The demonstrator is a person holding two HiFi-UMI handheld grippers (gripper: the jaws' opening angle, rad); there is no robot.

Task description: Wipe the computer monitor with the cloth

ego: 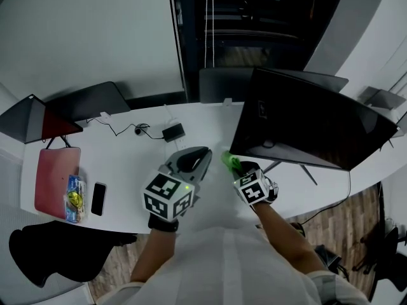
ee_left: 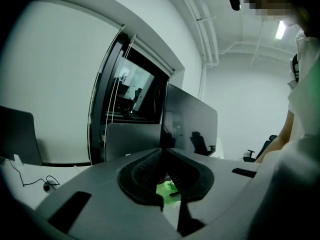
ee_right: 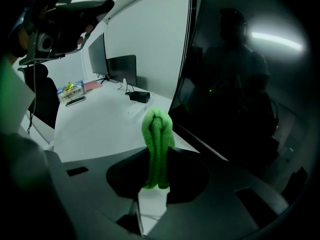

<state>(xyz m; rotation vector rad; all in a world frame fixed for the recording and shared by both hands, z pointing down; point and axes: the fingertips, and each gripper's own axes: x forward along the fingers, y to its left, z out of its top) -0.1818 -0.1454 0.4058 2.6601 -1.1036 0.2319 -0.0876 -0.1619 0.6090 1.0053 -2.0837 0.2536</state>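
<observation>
- A blue and yellow packet (ego: 74, 199) is seen lying on the edge of a flat pink case (ego: 56, 178) at the left end of the white desk (ego: 127, 164). What it holds cannot be made out. A dark phone (ego: 98, 198) lies just beside it.
- The right gripper (ego: 237, 166) (ee_right: 157, 156) is held low over the desk, pointed at the lower left corner of the monitor (ego: 311, 119) (ee_right: 240, 84). Its jaws are pressed onto the cloth (ego: 227, 159) (ee_right: 156, 129).
- The left gripper (ego: 202, 156) (ee_left: 162, 151) is held beside it, over the middle of the desk and apart from the monitor (ee_left: 192, 121). Its jaws are brought together at the tips, with nothing pinched between them.
- The cloth is bright green and fleecy, bunched into upright folds that stand out beyond the jaw tips. It is placed just beside the screen's lower edge; whether it touches the glass cannot be told. A patch of it (ee_left: 167, 189) is glimpsed through the gap under the left gripper's jaws.
- The monitor is dark and tilted, and reflections are carried on its screen.
</observation>
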